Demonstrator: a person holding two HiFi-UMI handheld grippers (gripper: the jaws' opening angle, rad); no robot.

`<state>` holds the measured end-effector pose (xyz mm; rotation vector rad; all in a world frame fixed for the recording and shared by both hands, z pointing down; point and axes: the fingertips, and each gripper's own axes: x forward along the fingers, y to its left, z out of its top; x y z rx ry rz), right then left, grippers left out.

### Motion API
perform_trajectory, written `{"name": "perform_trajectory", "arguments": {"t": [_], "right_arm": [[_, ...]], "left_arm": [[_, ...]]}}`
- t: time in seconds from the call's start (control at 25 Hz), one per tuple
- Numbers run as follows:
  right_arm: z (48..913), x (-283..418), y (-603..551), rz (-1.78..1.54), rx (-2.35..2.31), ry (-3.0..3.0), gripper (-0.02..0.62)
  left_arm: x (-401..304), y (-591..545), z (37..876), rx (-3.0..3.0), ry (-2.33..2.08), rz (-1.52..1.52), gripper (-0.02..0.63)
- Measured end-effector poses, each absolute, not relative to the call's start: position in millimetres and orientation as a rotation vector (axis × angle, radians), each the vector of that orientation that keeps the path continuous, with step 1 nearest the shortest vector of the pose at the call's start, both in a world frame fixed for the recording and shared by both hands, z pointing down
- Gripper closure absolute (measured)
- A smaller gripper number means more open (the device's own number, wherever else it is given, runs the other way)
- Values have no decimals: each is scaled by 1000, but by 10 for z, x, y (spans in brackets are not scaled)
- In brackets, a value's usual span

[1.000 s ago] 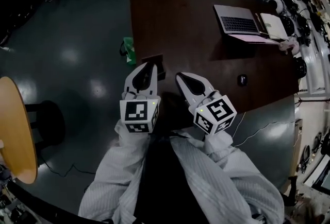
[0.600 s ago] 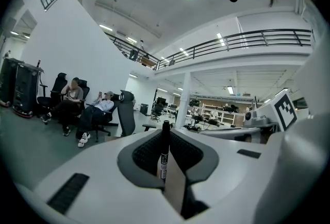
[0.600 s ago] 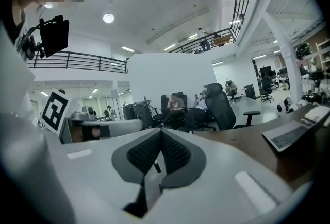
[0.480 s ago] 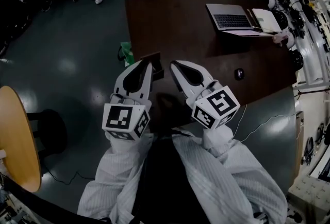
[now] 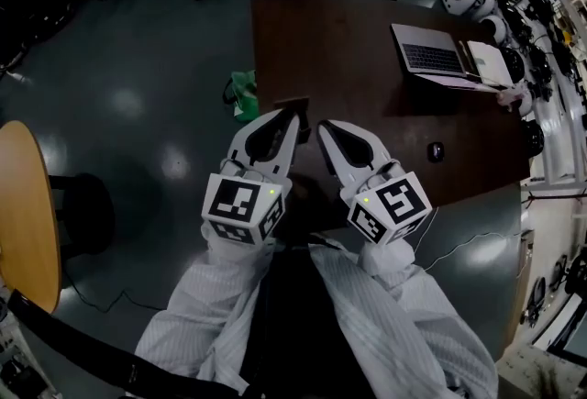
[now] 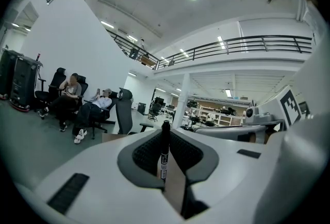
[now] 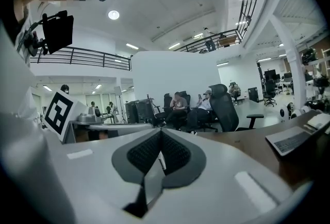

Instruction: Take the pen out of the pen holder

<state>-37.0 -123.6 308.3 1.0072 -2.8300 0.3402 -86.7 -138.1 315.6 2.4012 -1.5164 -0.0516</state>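
**Black pen pinched upright in the left fingers**

The black mesh pads of the left fingers (image 6: 147, 155) are clenched on the pen (image 6: 164, 158). They grip its lower barrel, right around the white label, and the dark top pokes up past the fingertips. The right fingers (image 7: 145, 153) are pressed together. A pale sliver shows between them, and I can't tell what it is.

Both grippers hover side by side in front of the person, at the near edge of the brown wooden tabletop (image 5: 348, 49). A small dark box (image 5: 292, 104) sits just past the left fingertips. It may be the pen holder, though I can't be sure. A laptop (image 5: 431, 53) lies well apart, far right.

The pen looks light and stiff, with a smooth plastic barrel that is likely slippery. It could swivel between the pads, so mid-barrel on the label seems the safest hold.
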Motion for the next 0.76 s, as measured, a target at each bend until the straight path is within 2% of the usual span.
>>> {"name": "perform_trajectory", "arguments": {"t": [0.76], "right_arm": [[3122, -379, -1140, 402, 1036, -2830, 595]], "left_arm": [[-952, -1229, 3240, 2374, -1517, -57, 558]]}}
